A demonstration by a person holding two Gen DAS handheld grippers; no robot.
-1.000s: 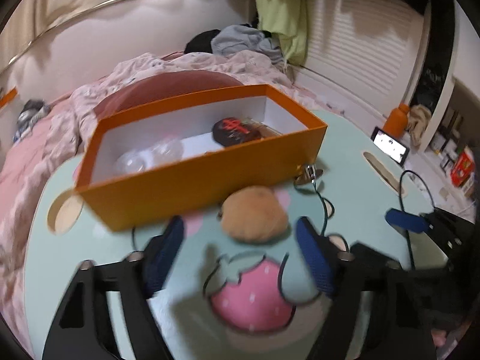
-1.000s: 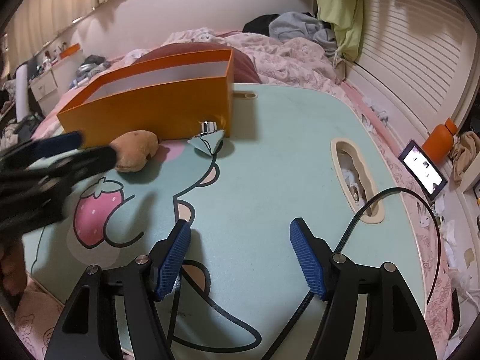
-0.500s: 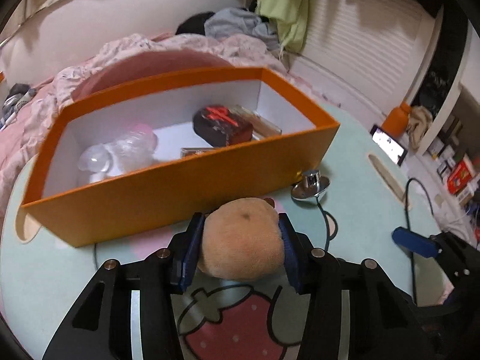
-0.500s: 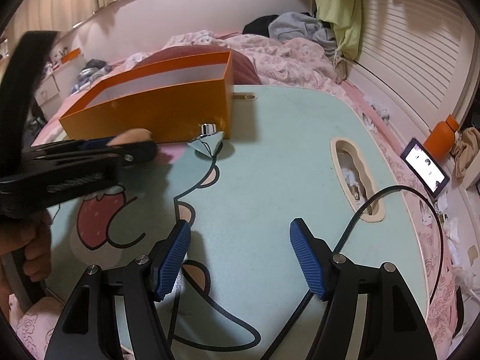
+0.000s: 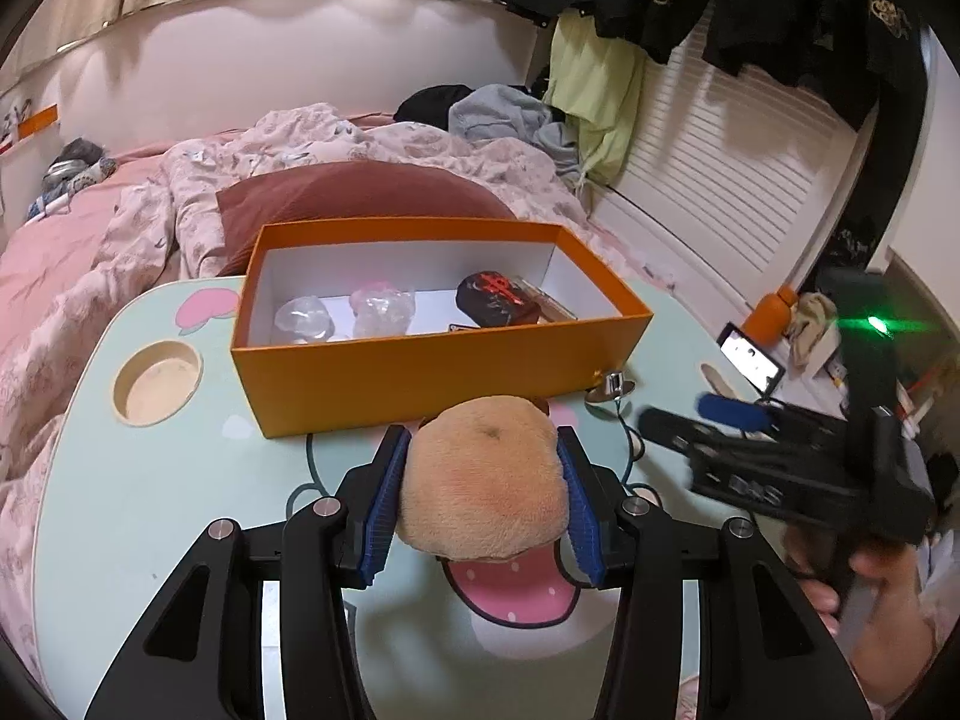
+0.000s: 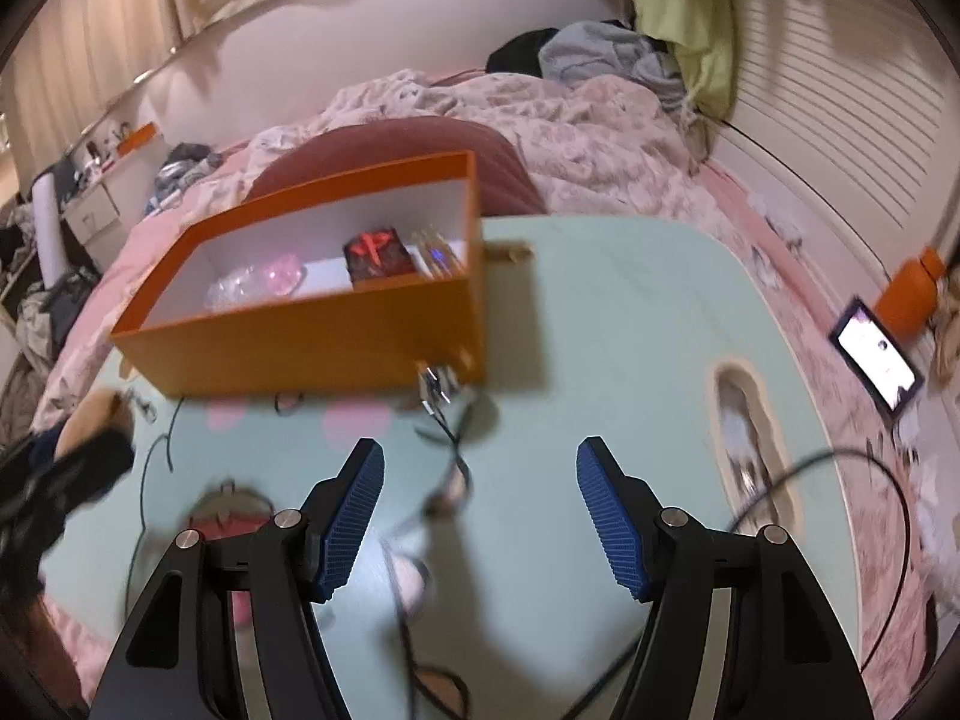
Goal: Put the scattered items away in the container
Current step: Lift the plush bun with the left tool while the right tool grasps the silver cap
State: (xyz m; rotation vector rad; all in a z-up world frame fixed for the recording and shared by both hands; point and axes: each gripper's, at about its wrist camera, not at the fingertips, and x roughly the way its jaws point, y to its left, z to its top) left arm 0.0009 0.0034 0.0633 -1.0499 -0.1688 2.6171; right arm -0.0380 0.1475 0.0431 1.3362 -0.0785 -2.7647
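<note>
My left gripper (image 5: 483,474) is shut on a tan plush toy (image 5: 486,480) and holds it raised above the table, just in front of the orange box (image 5: 420,372). The box holds clear crystal pieces (image 5: 342,318) and a dark red-marked item (image 5: 495,300). A small silver metal piece (image 5: 611,389) lies on the table by the box's right front corner, also in the right wrist view (image 6: 437,387). My right gripper (image 6: 480,510) is open and empty above the table, facing the box (image 6: 312,342). The plush (image 6: 102,420) shows at the far left there.
The table (image 5: 150,480) is mint green with a cartoon print, a round cup hole (image 5: 157,381) at left and an oval slot (image 6: 744,438) at right. A black cable (image 6: 852,480) runs over its right side. A bed with pink bedding lies behind; a phone (image 6: 876,354) and orange bottle (image 6: 909,300) lie to the right.
My left gripper closed on the plush toy and lifted it off the table. My right gripper moved forward and higher, toward the box and the silver piece, still open.
</note>
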